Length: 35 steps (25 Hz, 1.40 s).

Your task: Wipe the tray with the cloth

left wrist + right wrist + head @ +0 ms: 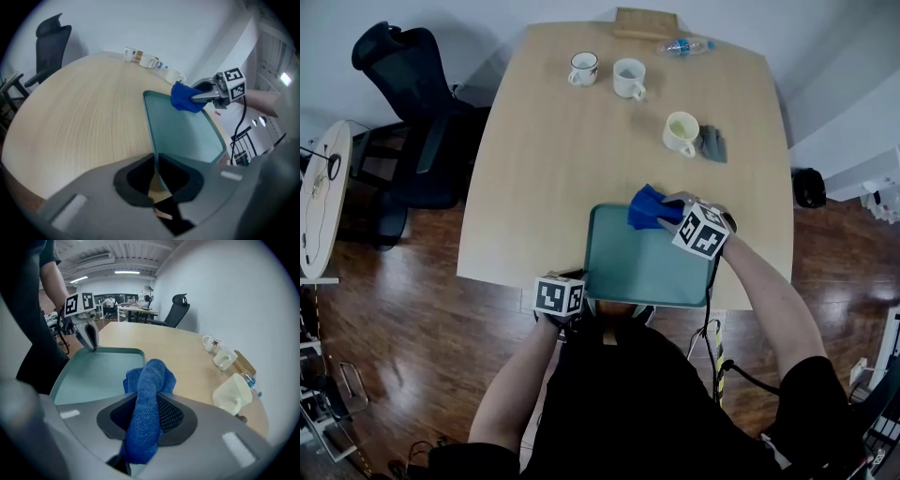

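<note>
Right now my left gripper [156,169] sits at the 7 o'clock corner of the tray [642,267], its fingers [135,177] closed tight on the thin rim there. The green tray lies flat on the bench [553,159], at the bench's 6 o'clock edge, nearest to me. My right gripper [146,414] is over the tray's far side, about 12 o'clock. Its fingers [177,412] are clamped partway shut on the blue cloth [647,208]; a thick fold fills the gap between them and bunches out in front. That bunch hangs at the tray's far rim, and I cannot tell whether it presses on the surface.

Beyond the tray, at 1 o'clock, stands a cream mug [681,133] with a dark grey object [712,143] just beside it. A printed white mug [584,67] and a plain white mug [629,78] stand side by side towards 12 o'clock. A water bottle [684,45] lies at the bench's far edge near a wooden board [645,23]. A black chair [412,112] stands off the bench at 10 o'clock.
</note>
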Each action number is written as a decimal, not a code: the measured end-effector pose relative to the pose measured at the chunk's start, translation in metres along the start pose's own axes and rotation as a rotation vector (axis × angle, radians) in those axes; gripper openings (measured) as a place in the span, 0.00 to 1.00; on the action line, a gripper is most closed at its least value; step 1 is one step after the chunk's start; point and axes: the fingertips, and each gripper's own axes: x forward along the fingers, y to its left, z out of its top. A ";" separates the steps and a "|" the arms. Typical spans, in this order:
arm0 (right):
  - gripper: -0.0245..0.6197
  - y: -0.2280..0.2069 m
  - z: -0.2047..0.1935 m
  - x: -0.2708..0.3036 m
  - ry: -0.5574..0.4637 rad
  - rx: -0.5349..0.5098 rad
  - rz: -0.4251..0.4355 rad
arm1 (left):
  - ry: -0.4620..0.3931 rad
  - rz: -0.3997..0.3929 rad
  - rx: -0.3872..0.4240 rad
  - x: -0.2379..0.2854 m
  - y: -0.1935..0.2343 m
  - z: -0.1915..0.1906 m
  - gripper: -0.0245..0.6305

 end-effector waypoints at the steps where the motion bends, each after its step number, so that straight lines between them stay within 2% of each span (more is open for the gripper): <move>1: 0.20 0.008 -0.002 0.001 -0.006 -0.003 0.020 | -0.001 -0.001 0.000 0.000 0.000 0.000 0.09; 9: 0.20 0.110 -0.005 -0.014 -0.099 0.033 0.159 | -0.008 0.001 -0.007 -0.002 0.003 -0.002 0.09; 15: 0.20 0.192 -0.007 -0.035 -0.100 0.046 0.393 | -0.003 0.003 -0.004 0.000 0.002 0.000 0.09; 17: 0.20 0.210 -0.008 -0.040 -0.100 0.088 0.474 | -0.003 0.003 -0.011 -0.001 0.003 -0.001 0.09; 19: 0.20 0.212 -0.010 -0.043 -0.105 0.141 0.514 | -0.007 0.004 -0.018 -0.001 0.003 -0.001 0.08; 22: 0.20 0.178 -0.018 -0.045 -0.106 0.161 0.448 | -0.006 0.008 -0.017 0.000 0.002 -0.001 0.08; 28: 0.20 0.047 -0.046 -0.048 -0.089 0.214 0.138 | -0.012 0.017 -0.012 0.000 0.002 0.000 0.08; 30: 0.20 0.011 -0.056 -0.047 -0.062 0.239 0.064 | -0.013 0.020 -0.011 -0.001 0.003 0.001 0.08; 32: 0.20 -0.006 -0.071 -0.042 -0.028 0.252 0.043 | -0.013 0.024 -0.012 -0.001 0.003 0.001 0.08; 35: 0.20 0.013 -0.081 -0.038 -0.030 0.258 0.088 | -0.012 0.028 -0.013 -0.001 0.004 0.000 0.08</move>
